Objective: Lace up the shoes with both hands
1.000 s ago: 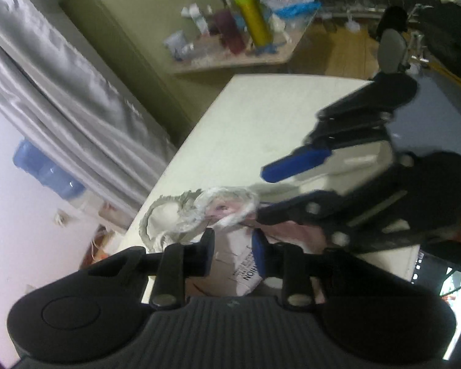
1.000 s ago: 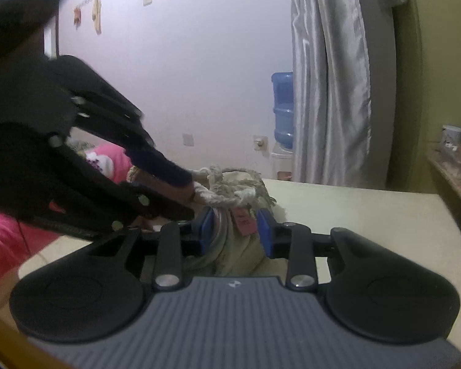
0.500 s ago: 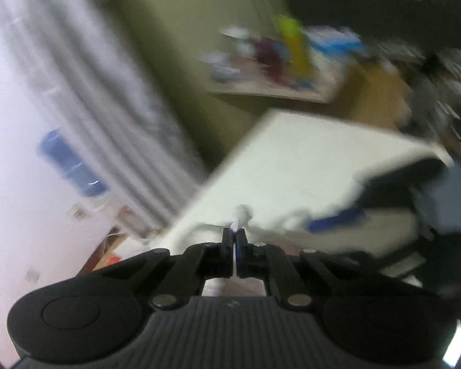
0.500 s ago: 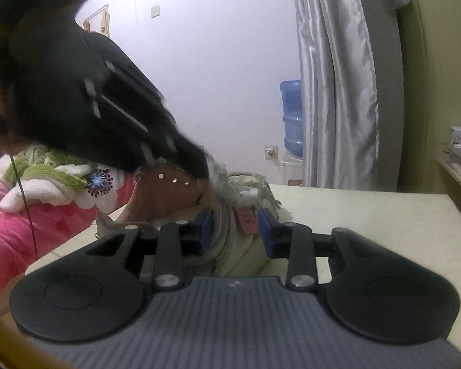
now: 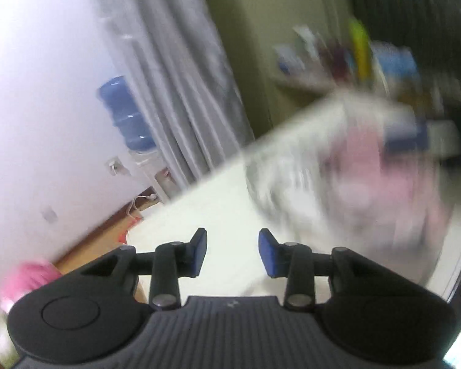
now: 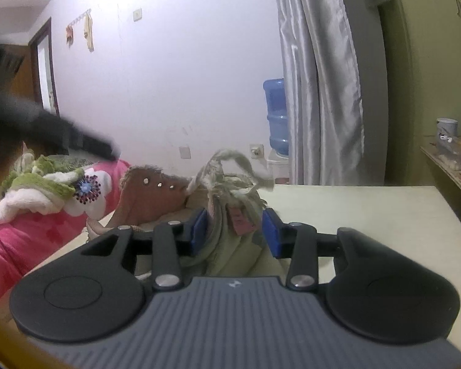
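A beige and brown shoe [image 6: 230, 224] with a thick pale rope lace [image 6: 230, 169] lies on the cream table [image 6: 368, 212]. In the right wrist view my right gripper [image 6: 235, 232] stands open, its blue pads on either side of the shoe's tongue, with the lace standing loose above them. The left gripper [image 6: 76, 141] shows there as a dark blur at the left, away from the shoe. In the left wrist view my left gripper [image 5: 232, 253] is open over bare table, and the shoe [image 5: 338, 184] is a blur to the upper right.
A blue water bottle [image 6: 276, 117] and grey curtain [image 6: 319, 77] stand behind the table. Pink bedding with a plush toy [image 6: 46, 184] lies at the left. A cluttered side shelf [image 5: 353, 58] stands at the back right.
My left gripper was shut on the lace half a second ago; it has let go, opened and swung away to the left. The lace now stands loose. The right gripper has stayed put.
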The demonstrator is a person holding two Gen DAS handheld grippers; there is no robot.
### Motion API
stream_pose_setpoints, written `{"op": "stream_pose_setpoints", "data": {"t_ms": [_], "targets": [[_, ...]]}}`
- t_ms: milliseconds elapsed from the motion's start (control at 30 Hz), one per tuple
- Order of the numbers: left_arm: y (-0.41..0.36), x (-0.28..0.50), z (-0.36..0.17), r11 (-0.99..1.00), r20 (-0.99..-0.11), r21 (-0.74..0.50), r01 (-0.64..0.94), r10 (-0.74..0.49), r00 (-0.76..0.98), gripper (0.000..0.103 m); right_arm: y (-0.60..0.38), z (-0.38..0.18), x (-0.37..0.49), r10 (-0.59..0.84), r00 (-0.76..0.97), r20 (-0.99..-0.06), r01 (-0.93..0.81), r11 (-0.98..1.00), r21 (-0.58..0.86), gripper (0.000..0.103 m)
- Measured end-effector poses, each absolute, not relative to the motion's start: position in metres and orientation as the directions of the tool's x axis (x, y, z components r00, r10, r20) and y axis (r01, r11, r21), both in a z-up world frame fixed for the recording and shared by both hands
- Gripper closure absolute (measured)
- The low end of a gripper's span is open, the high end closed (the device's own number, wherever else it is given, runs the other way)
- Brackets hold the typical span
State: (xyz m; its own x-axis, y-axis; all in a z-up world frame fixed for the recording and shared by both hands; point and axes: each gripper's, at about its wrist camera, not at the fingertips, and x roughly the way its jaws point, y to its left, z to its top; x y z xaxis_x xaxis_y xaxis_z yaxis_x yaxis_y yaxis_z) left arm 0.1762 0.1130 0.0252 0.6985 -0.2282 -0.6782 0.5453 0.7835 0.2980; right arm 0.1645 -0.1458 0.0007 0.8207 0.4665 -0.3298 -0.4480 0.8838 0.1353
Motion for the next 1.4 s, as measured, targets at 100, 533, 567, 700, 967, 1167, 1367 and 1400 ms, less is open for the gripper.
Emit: {"op": "stream_pose_setpoints", "data": {"t_ms": [100, 533, 567, 700, 967, 1167, 1367, 1400], "targets": [[0.110, 0.179, -0.008, 0.745, -0.728, 0.235, 0.624, -0.290, 0.621, 0.063, -0.142, 0.003, 0.163, 0.443, 0.828, -0.344, -0.439, 0.894, 0.094, 0.063], [0.159, 0.234, -0.024, 0.933, -0.740, -0.156, 0.324, -0.328, 0.587, 0.101, -0.136, 0.006, 0.159, 0.363, 0.858, -0.363, -0.398, 0.917, -0.022, 0.061], [0.169, 0.230, -0.020, 0.947, -0.737, -0.136, 0.290, -0.293, 0.609, 0.102, -0.136, 0.005, 0.158, 0.360, 0.860, -0.361, -0.395, 0.918, -0.026, 0.061], [0.206, 0.195, 0.000, 0.980, -0.705, -0.041, 0.195, -0.167, 0.689, 0.101, -0.136, 0.005, 0.158, 0.356, 0.861, -0.362, -0.387, 0.922, -0.014, 0.061], [0.256, 0.137, -0.005, 0.998, -0.755, 0.023, 0.052, -0.017, 0.655, 0.101, -0.137, 0.002, 0.153, 0.320, 0.881, -0.350, -0.342, 0.940, -0.001, 0.061], [0.246, 0.123, -0.007, 0.996, -0.744, 0.079, 0.052, 0.024, 0.668, 0.101, -0.138, 0.001, 0.154, 0.311, 0.884, -0.348, -0.325, 0.945, 0.018, 0.061], [0.242, 0.101, -0.022, 0.981, -0.743, 0.186, 0.053, 0.105, 0.661, 0.101, -0.141, -0.002, 0.153, 0.297, 0.890, -0.346, -0.304, 0.952, 0.037, 0.061], [0.246, 0.097, -0.025, 0.982, -0.747, 0.183, 0.042, 0.111, 0.655, 0.101, -0.141, -0.002, 0.153, 0.297, 0.890, -0.347, -0.302, 0.952, 0.038, 0.061]]}}
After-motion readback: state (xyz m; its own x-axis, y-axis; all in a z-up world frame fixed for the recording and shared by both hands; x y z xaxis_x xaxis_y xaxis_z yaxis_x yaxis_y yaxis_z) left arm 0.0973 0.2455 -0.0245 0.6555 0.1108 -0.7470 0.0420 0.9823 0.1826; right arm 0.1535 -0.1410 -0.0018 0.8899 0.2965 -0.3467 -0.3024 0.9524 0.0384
